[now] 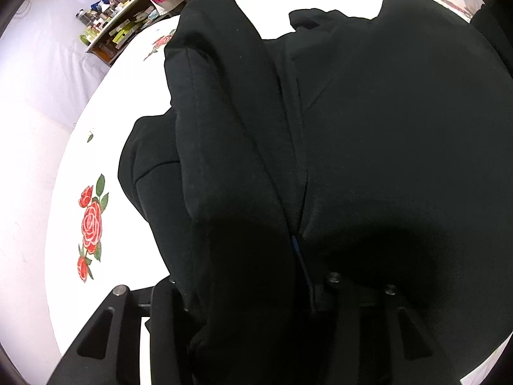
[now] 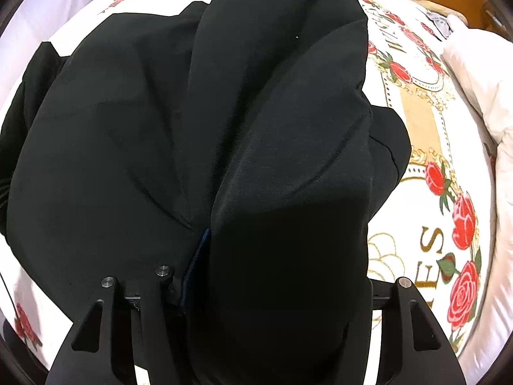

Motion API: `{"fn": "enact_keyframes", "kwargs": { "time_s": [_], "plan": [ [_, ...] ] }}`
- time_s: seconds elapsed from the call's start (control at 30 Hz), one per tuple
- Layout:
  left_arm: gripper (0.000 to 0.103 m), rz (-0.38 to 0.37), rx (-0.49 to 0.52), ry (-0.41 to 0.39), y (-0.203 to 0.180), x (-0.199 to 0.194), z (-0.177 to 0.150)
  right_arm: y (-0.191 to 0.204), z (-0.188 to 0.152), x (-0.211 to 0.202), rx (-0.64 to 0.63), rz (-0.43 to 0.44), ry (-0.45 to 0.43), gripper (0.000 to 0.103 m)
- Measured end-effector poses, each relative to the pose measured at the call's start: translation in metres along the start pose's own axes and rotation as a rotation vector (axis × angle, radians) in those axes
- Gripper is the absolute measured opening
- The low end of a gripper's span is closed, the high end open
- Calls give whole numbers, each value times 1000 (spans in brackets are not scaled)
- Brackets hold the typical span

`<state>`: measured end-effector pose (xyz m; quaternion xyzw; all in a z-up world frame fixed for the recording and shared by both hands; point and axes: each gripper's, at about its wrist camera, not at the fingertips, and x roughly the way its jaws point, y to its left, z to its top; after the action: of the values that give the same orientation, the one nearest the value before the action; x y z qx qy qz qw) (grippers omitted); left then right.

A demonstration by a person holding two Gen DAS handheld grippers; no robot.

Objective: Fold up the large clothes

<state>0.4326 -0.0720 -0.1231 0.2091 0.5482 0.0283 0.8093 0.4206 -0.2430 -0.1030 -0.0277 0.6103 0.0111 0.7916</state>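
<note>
A large black garment (image 1: 368,128) lies spread on a white bedspread with red roses (image 1: 91,224). My left gripper (image 1: 296,256) is shut on a fold of the black garment, which drapes over its left finger and hides most of both fingers. In the right wrist view the same black garment (image 2: 128,128) fills the frame. My right gripper (image 2: 200,250) is shut on another fold of it, which hangs over the right finger. A thin blue pad edge shows at each pinch.
A cluttered shelf with boxes and bottles (image 1: 128,22) stands beyond the bed's far left edge. White pillows (image 2: 481,96) lie at the right. The rose bedspread (image 2: 426,192) with gold lettering shows right of the garment.
</note>
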Motion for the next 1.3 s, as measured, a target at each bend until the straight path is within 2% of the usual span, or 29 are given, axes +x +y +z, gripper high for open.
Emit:
{"fn": "enact_keyframes", "kwargs": {
  "time_s": [0.07,0.13,0.2,0.27,0.33,0.37,0.43,0.53,0.6,0.73,0.77,0.83,0.93,1.1,1.23,1.3],
  "plan": [
    [47,-32,-14,-3,8,-1,-3,-1,1,0,2,-1,3,58],
    [52,-99,-53,-1,27,-4,-1,0,5,1,12,8,4,59],
    [61,-203,-106,23,47,2,-2,1,7,2,22,12,6,59],
    [70,-356,-205,54,75,14,-3,-1,7,2,22,11,7,59],
    [86,-500,-269,119,100,34,-7,-3,8,1,23,13,8,60],
    [88,-564,-284,139,110,43,-9,1,8,1,23,12,9,60],
    [100,-621,-301,162,118,53,-15,2,10,3,22,13,12,60],
    [103,-645,-270,157,118,57,-19,5,11,1,19,13,19,61],
    [103,-648,-264,168,124,66,-15,-24,-5,-13,12,15,22,61],
    [103,-607,-240,212,107,70,-1,-27,0,-12,13,19,23,61],
    [100,-601,-232,222,102,68,1,-30,0,-10,20,22,20,61],
    [73,-618,-224,214,97,58,3,-30,1,-11,27,23,13,61],
    [57,-528,-145,179,80,35,6,-26,2,-13,20,9,13,61],
    [42,-380,-119,104,57,0,8,-17,-10,-24,-4,-48,-32,47],
    [35,-365,-184,43,58,-23,2,-11,-16,-36,6,-86,-81,40],
    [34,-370,-194,16,78,-30,0,-8,-19,-44,10,-101,-106,38]
  ]
}}
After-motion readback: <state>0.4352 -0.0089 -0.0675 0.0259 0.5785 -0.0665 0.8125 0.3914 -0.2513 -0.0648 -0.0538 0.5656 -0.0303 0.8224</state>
